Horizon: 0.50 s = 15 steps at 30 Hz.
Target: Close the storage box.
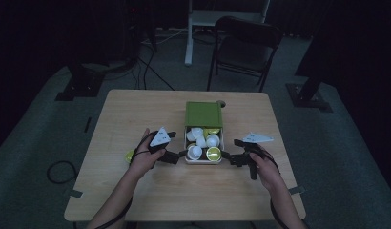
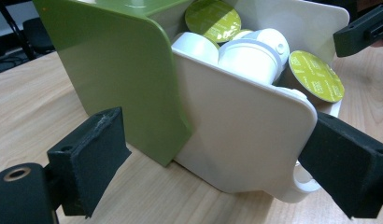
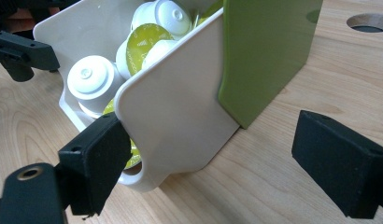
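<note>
A white drawer (image 1: 203, 160) of coffee pods (image 1: 213, 153), pulled out of its green sleeve (image 1: 203, 114), is flanked by the left gripper (image 1: 176, 156) and right gripper (image 1: 230, 158), both spread wide and gripping nothing. The thin, slick plastic is judged light; its side walls or front finger loop are likeliest holds.

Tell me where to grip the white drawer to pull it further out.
Grip the white drawer at its front corners, one gripper from each side: the flat side walls stand clear of the green sleeve there, and the front finger hole looks too small for these jaws.
</note>
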Each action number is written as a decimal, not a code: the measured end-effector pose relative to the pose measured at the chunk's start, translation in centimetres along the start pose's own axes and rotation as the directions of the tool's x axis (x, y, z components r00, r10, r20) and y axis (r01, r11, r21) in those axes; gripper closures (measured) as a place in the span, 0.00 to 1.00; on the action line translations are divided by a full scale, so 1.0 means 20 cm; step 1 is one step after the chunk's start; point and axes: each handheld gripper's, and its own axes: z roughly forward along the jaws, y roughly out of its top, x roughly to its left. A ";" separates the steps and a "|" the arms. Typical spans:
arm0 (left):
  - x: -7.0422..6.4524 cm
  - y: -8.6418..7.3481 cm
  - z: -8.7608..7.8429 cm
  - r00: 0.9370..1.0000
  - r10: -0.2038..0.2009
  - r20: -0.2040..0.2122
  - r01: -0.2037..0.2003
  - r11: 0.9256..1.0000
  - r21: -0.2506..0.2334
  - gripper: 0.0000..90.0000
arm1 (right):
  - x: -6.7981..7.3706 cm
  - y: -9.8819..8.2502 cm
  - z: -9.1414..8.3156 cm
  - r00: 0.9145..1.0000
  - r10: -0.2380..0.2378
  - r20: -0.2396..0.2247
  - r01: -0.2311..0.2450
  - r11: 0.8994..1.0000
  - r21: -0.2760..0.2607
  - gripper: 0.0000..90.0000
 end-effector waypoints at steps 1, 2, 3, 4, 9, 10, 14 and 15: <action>0.00 0.00 0.00 1.000 0.001 -0.003 -0.001 1.000 0.001 0.11 | 0.00 0.00 0.00 1.000 0.000 0.000 0.000 1.000 0.002 0.13; 0.01 0.00 0.01 1.000 0.002 -0.005 -0.002 1.000 0.003 0.11 | 0.00 0.01 0.00 1.000 -0.001 0.001 0.001 1.000 0.004 0.13; 0.01 0.01 0.01 1.000 0.001 -0.007 -0.001 1.000 0.004 0.11 | -0.01 0.01 0.01 1.000 -0.003 0.002 0.003 1.000 0.006 0.13; 0.02 0.01 0.01 1.000 0.001 -0.010 -0.001 1.000 0.006 0.11 | -0.01 0.01 0.01 1.000 -0.003 0.002 0.003 1.000 0.007 0.13; 0.04 0.02 0.02 1.000 -0.010 -0.018 0.010 1.000 -0.002 0.11 | -0.02 0.03 0.03 1.000 0.000 0.006 0.000 1.000 0.002 0.13; 0.04 0.02 0.02 1.000 -0.010 -0.019 0.010 1.000 -0.002 0.11 | -0.03 0.04 0.03 1.000 0.006 0.009 -0.006 1.000 -0.002 0.13; 0.05 0.03 0.03 1.000 -0.011 -0.025 0.011 1.000 -0.002 0.11 | -0.04 0.05 0.04 1.000 0.012 0.014 -0.012 1.000 -0.005 0.13; 0.06 0.03 0.03 0.999 -0.016 -0.028 0.016 1.000 -0.004 0.11 | -0.04 0.05 0.04 1.000 0.012 0.015 -0.012 1.000 -0.005 0.13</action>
